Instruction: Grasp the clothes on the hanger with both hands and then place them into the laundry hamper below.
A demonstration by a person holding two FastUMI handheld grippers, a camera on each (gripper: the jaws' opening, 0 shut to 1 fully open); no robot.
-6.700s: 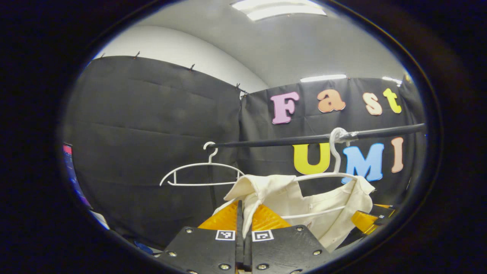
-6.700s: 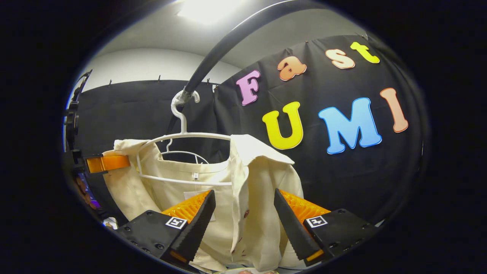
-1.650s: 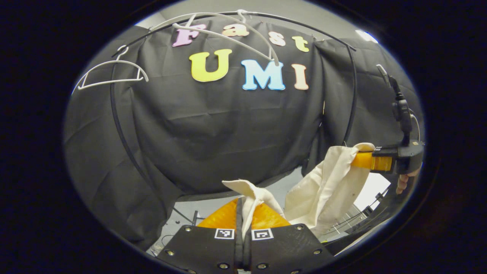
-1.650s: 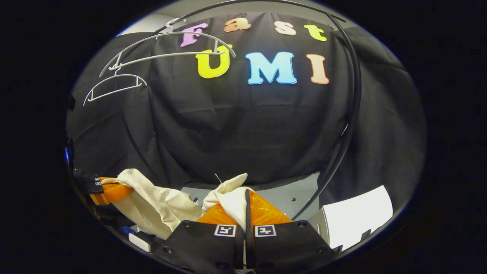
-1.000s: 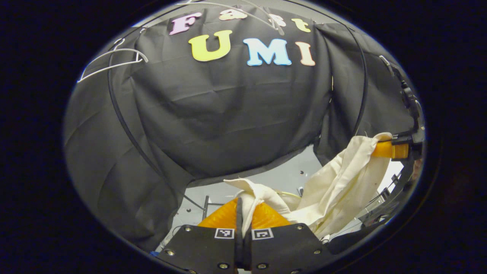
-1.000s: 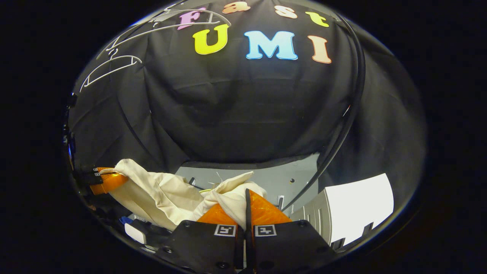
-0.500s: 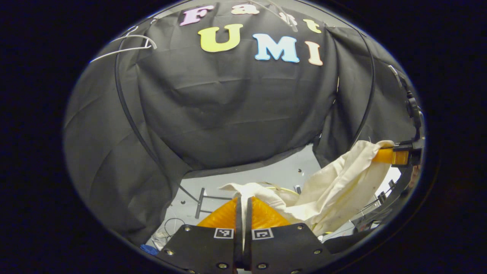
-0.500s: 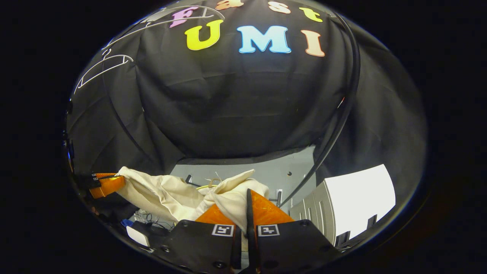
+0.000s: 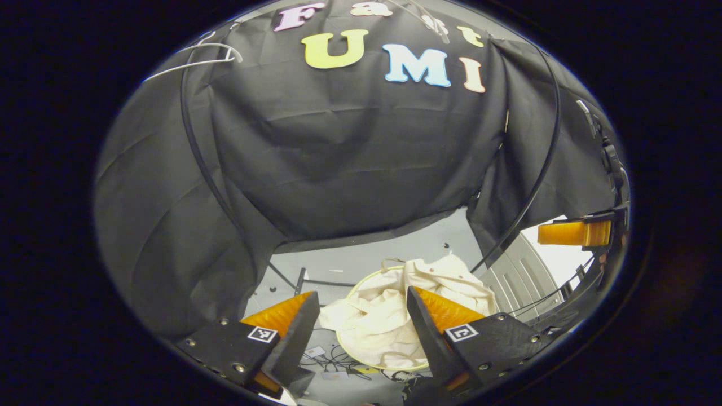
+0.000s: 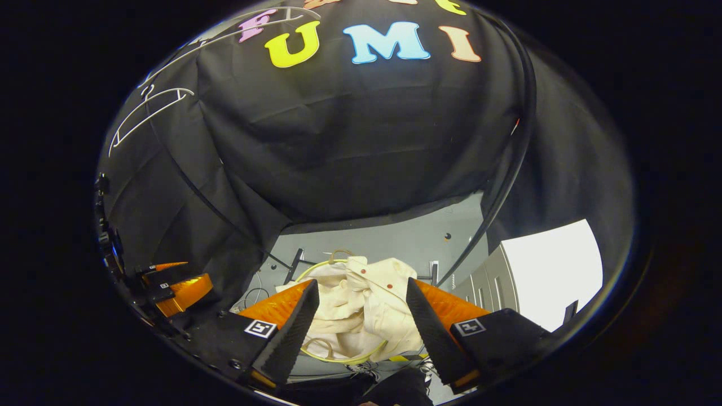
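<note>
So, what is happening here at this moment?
A person holds a pair of tongs in each hand and is moving clothes from a hanger into a hamper. Both the left tongs and the right tongs stand open above the laundry hamper on the floor. The cream shirt lies crumpled in the hamper, with part of it draped over the rim, and neither pair touches it. A white hanger hangs bare on the rail above. The drop looks done.

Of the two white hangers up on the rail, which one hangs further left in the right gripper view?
The lower, smaller-looking hanger, over by the booth's side wall. The other hanger sits higher, stretching right toward the wall's top middle.
</note>
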